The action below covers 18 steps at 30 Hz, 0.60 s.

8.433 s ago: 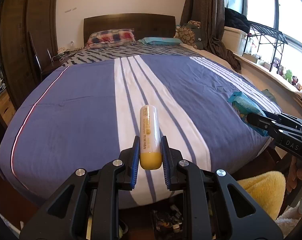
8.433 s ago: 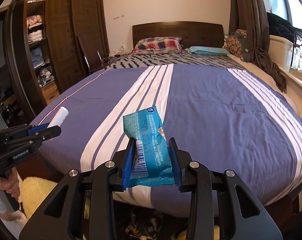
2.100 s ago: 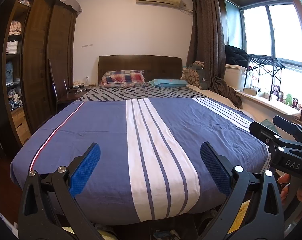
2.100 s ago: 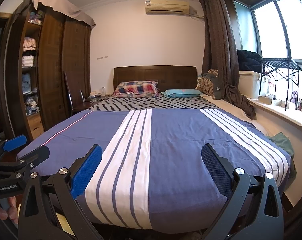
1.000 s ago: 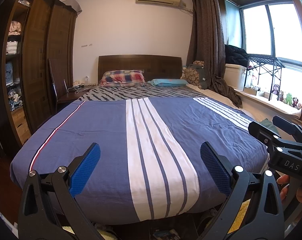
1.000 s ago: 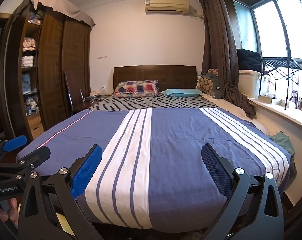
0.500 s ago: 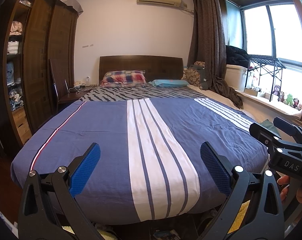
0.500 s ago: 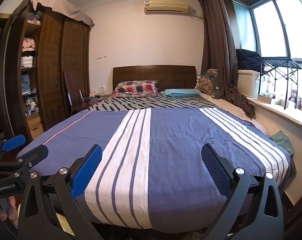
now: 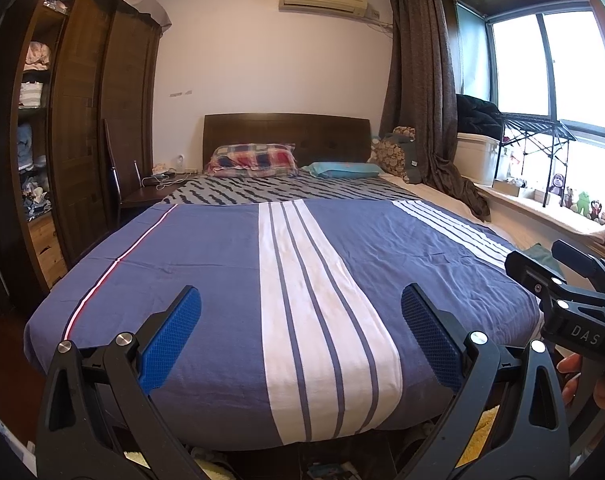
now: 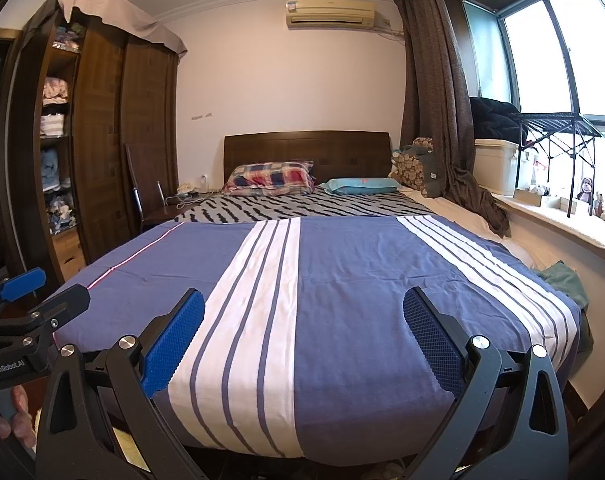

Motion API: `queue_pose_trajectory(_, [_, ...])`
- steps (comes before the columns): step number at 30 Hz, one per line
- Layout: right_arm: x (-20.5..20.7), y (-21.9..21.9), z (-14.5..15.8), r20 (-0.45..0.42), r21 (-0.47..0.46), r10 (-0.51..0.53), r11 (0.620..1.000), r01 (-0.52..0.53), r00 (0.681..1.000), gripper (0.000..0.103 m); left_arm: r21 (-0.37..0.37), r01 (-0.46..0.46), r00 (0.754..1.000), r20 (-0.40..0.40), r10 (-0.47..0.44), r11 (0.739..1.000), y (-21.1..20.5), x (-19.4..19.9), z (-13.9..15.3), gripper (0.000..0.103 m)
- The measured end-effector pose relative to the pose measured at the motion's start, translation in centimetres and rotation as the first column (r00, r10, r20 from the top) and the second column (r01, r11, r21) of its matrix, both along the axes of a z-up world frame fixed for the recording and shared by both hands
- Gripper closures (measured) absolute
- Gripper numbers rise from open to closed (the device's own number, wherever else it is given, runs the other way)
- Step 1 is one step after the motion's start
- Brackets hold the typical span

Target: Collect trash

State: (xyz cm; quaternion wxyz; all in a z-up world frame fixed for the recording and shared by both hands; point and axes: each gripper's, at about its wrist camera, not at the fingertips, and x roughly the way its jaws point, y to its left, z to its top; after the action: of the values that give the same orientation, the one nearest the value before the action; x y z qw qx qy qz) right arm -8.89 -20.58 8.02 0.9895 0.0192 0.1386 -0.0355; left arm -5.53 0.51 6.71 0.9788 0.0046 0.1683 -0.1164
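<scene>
The left claw (image 9: 301,340) and the right claw (image 10: 304,340) are both spread wide and hold nothing. Beyond them the bed (image 9: 222,264) shows no trash on its striped cover. The collecting seems finished here; next move is probably searching elsewhere.

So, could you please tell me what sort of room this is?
It looks like a home bedroom: a bed with a striped blue cover and a plaid pillow, a wooden wardrobe with folded clothes, and a wall air conditioner.
</scene>
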Motion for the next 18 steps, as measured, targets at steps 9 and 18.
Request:
queue_pose_trajectory(9, [-0.23, -0.43, -0.09, 0.000, 0.004, -0.010, 1.000, 0.010, 1.000, 0.003, 0.005, -0.058, 0.998, 0.020, 0.058, 0.998, 0.01, -0.16, 0.28, 0.008])
queue_pose_trajectory(18, [-0.25, -0.39, -0.29, -0.004, 0.005, -0.012, 1.000, 0.012, 1.000, 0.003, 0.005, -0.041, 0.999, 0.032, 0.041, 0.999, -0.16, -0.46, 0.20, 0.008])
